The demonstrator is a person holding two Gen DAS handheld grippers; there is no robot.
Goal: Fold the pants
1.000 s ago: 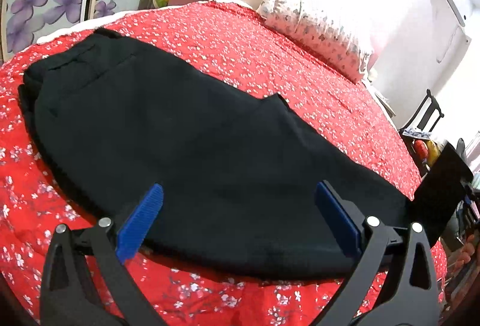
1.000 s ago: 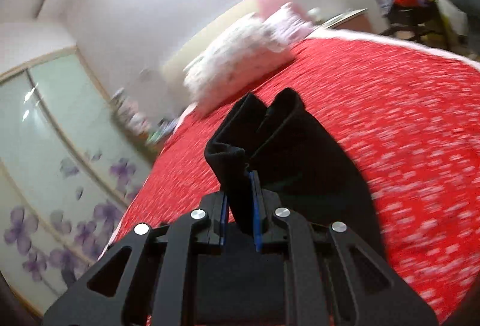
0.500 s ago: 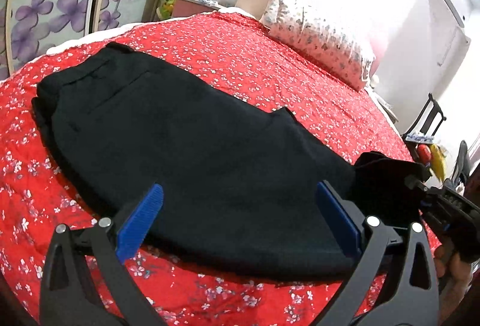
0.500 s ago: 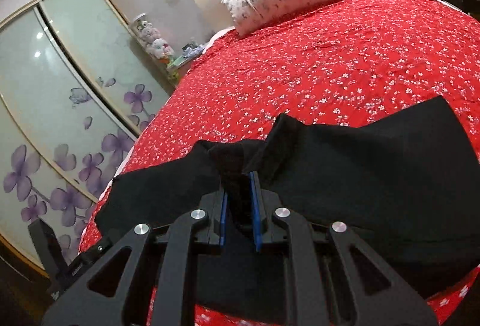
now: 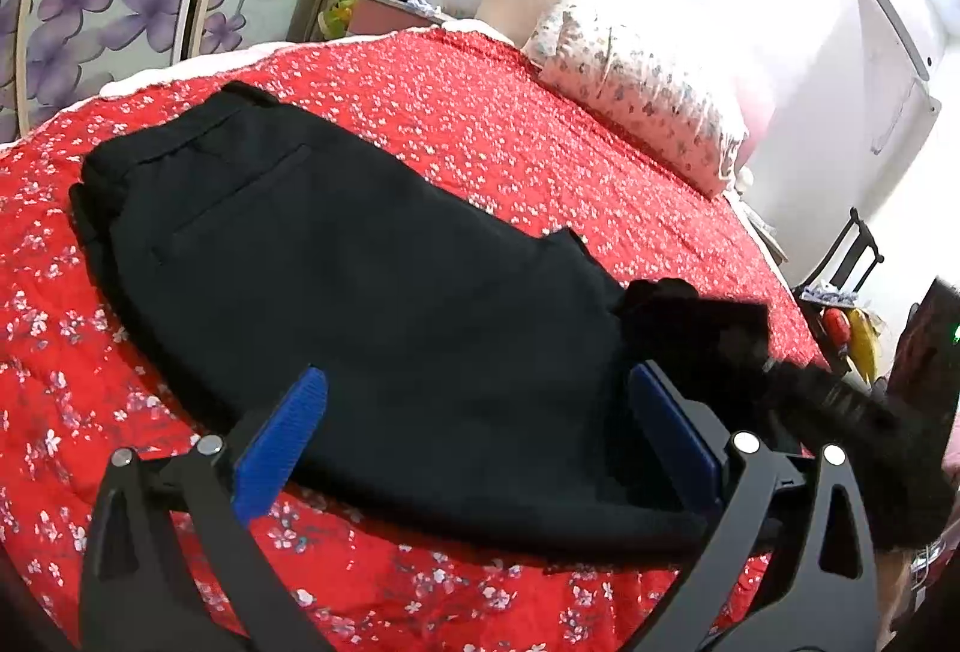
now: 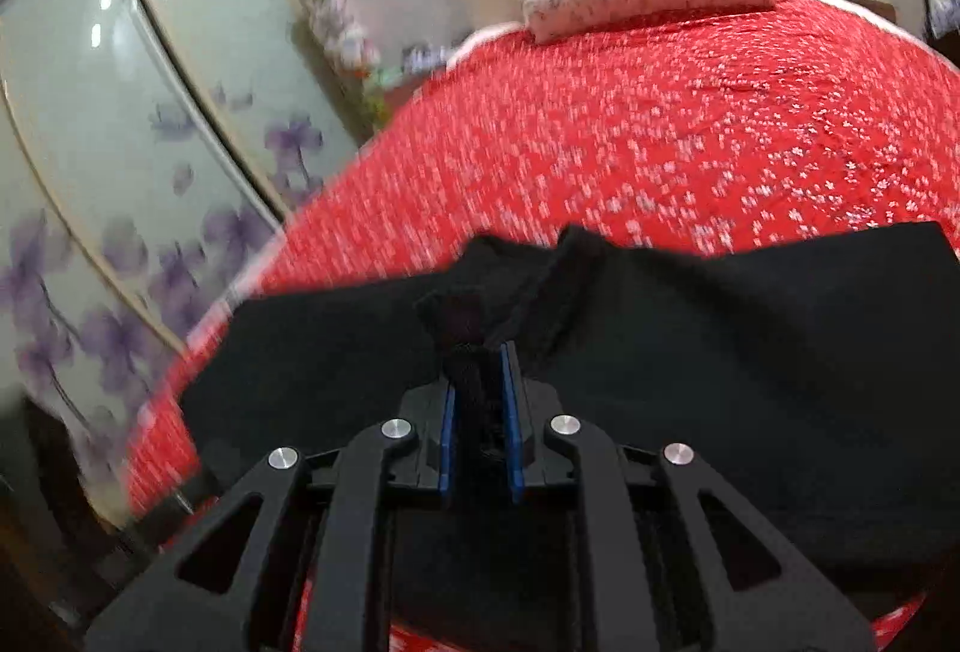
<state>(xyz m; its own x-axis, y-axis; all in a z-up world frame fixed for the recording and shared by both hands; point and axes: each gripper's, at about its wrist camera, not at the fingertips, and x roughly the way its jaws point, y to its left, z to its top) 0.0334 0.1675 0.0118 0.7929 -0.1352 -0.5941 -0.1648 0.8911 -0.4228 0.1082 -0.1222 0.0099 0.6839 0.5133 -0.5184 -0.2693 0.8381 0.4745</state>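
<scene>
Black pants (image 5: 372, 292) lie flat on the red flowered bedspread (image 5: 540, 154), waistband at the far left. My left gripper (image 5: 474, 424) is open with blue pads, hovering over the near edge of the pants, holding nothing. My right gripper (image 6: 478, 370) is shut on a bunched hem of the pants (image 6: 720, 352) and holds it above the spread-out cloth. In the left wrist view the right gripper (image 5: 720, 328) shows at the right, carrying the leg end over the pants.
A flowered pillow (image 5: 636, 76) lies at the head of the bed. A wardrobe with purple flower doors (image 6: 120, 160) stands to the left. A chair and clutter (image 5: 852, 292) stand past the bed's right edge.
My right gripper has carried the leg end leftward over the pants toward the waistband. The left gripper has stayed open and nearly still, tilting slightly.
</scene>
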